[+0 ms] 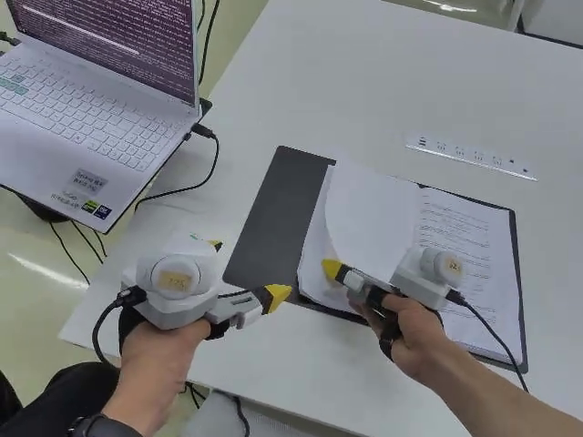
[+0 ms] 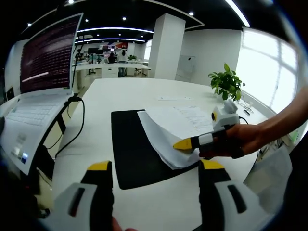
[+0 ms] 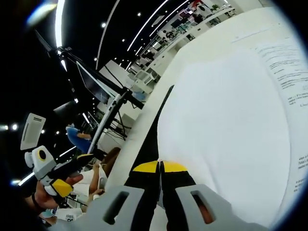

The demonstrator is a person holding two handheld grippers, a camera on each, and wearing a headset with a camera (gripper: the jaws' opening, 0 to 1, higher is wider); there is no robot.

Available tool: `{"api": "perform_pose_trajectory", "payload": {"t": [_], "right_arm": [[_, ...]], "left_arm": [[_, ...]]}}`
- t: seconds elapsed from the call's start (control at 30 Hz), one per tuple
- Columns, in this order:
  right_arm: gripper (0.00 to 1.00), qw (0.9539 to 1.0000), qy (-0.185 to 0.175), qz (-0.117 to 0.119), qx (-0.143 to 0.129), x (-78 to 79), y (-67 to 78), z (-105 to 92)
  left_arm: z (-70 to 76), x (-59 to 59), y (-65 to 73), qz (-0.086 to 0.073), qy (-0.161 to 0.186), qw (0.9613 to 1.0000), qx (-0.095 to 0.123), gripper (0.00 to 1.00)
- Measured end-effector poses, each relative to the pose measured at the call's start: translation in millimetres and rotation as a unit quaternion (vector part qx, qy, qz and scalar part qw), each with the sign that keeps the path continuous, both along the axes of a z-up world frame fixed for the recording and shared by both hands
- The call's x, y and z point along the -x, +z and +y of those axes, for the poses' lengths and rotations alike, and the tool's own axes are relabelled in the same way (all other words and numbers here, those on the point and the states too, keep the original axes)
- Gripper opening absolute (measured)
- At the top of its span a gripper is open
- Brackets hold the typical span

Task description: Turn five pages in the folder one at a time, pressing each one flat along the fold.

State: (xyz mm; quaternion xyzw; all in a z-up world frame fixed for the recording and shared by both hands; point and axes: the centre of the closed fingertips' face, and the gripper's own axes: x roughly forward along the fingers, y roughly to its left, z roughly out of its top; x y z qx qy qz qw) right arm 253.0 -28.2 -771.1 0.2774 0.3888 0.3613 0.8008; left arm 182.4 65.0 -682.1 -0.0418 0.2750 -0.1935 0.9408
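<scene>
A black folder (image 1: 271,211) lies open on the white table, its bare left cover (image 2: 129,149) facing up and printed pages (image 1: 474,246) stacked on the right. One white page (image 1: 364,223) curls up off that stack and arches over the fold. My right gripper (image 1: 332,269) is shut on this page's lower left corner, as the right gripper view shows with the jaws (image 3: 160,167) closed against the sheet (image 3: 226,110). My left gripper (image 1: 246,269) hovers open just left of the folder's near corner, holding nothing (image 2: 155,166).
An open laptop (image 1: 91,100) sits at the far left with black cables (image 1: 187,187) trailing toward the folder. A white power strip (image 1: 469,155) lies beyond the folder. The table's near edge (image 1: 273,391) runs just under both hands. A potted plant (image 2: 226,83) stands far off.
</scene>
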Motion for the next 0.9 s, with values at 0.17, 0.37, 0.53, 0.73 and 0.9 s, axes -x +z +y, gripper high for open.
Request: {"api": "perform_pose_trajectory", "payload": {"t": [0.17,0.37,0.53,0.73,0.9], "right_arm": [[0.01,0.9997,-0.008,0.01,0.022,-2.2,-19.0,3.5],[0.06,0.9985,-0.037,0.039,-0.003,-5.3,-14.4,7.4],[0.2,0.9997,-0.017,0.013,-0.012,-0.4,-8.5,15.8],[0.3,0.9995,-0.009,0.012,-0.027,10.8,-1.6,19.0],[0.35,0.9995,0.016,0.0,-0.028,26.2,7.2,17.9]], "left_arm": [[-0.9,-0.5,-1.4,0.004,0.0,1.0,0.004,0.72],[-4.1,-2.5,0.0,0.004,0.0,0.9999,0.015,0.71],[-9.7,-4.7,0.7,0.001,-0.007,0.9999,0.015,0.71],[-20.6,-4.6,0.2,0.0,-0.019,0.9997,0.015,0.71],[-28.1,-4.3,-1.2,0.002,-0.023,0.9995,0.022,0.7]]}}
